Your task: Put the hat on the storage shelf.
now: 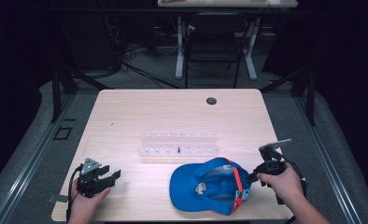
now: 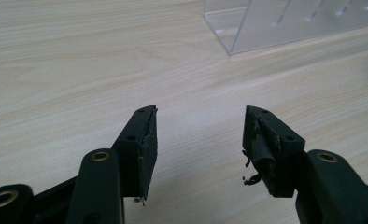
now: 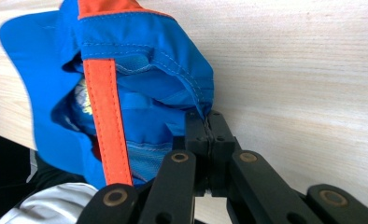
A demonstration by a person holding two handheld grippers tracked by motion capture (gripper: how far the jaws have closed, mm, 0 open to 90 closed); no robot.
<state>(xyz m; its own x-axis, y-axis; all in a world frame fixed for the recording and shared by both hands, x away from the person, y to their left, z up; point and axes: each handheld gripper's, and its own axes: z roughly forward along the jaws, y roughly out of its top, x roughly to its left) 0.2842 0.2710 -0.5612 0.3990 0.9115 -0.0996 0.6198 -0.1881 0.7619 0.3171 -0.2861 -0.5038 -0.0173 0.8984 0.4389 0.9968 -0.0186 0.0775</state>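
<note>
**Cap gripped at its rim, rack not yet reached**

The blue cap [image 1: 210,185] lies upside down on the near part of the surface [image 1: 126,116], a little right of the middle, with its orange strap [image 1: 238,184] across the opening. The right gripper [image 1: 253,176] is at the cap's right edge, and its jaws are closed tight on a fold of the blue fabric. The left gripper [image 1: 111,176] rests near the left front corner, well apart from the cap; its jaws stand wide open and hold nothing.

I judge that only the first step is done: the cap is taken hold of, but it lies on the surface, not lifted. The clear rack [image 1: 178,145] (it seems to carry small pegs) stands just behind the cap, and perhaps the cap must go there; this part is left.

The right gripper view shows the pinch itself: the jaws meet on the hem of the cap [image 3: 140,70], beside the orange strap [image 3: 106,126]. The left gripper view shows the worn pads [image 2: 148,149] of its open jaws and a corner of the clear rack [image 2: 266,23] ahead.
</note>
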